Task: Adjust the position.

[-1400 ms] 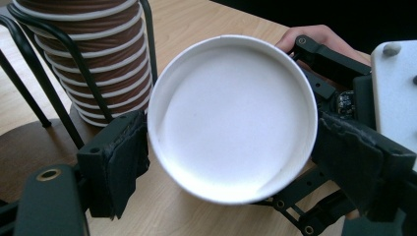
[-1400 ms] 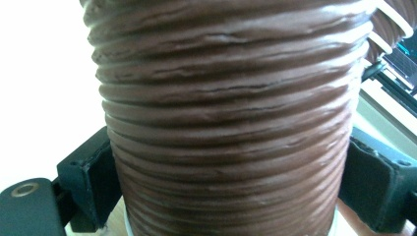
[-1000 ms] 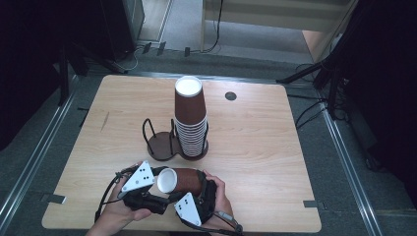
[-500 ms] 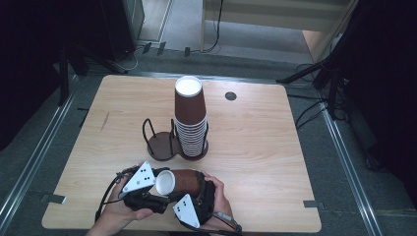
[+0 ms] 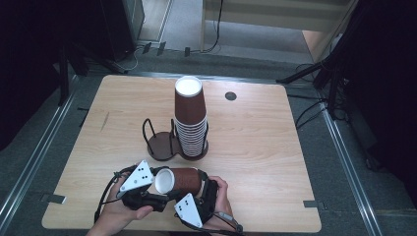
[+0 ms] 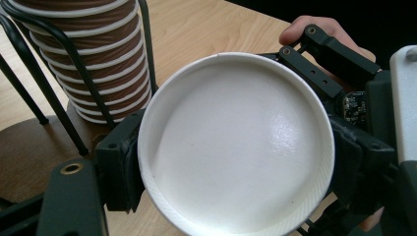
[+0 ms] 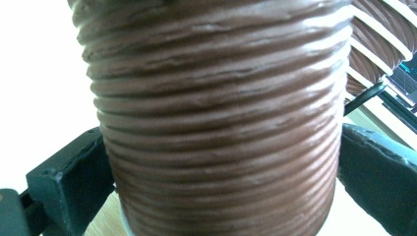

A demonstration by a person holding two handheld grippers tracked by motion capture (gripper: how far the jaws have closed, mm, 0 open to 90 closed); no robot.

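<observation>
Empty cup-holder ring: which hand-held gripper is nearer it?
Left. Left hand-held gripper, jaws just closed on the lying cup at its rim, sits right before the ring; right hand-held gripper, jaws just opening around the cup, is farther right.

High view: above desk's (image 5: 255, 142) near edge, facing forward-down. Both tool views: very close on same paper cup (image 6: 236, 142), cup stack (image 6: 93, 64) behind.

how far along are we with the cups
Done: a tall stack sits in the rack. In hand: one cup lies sideways between both claws; the left claw has just closed on its rim, the right claw has just been opening around its body. Left: placing this cup, probably on the stack.
</observation>
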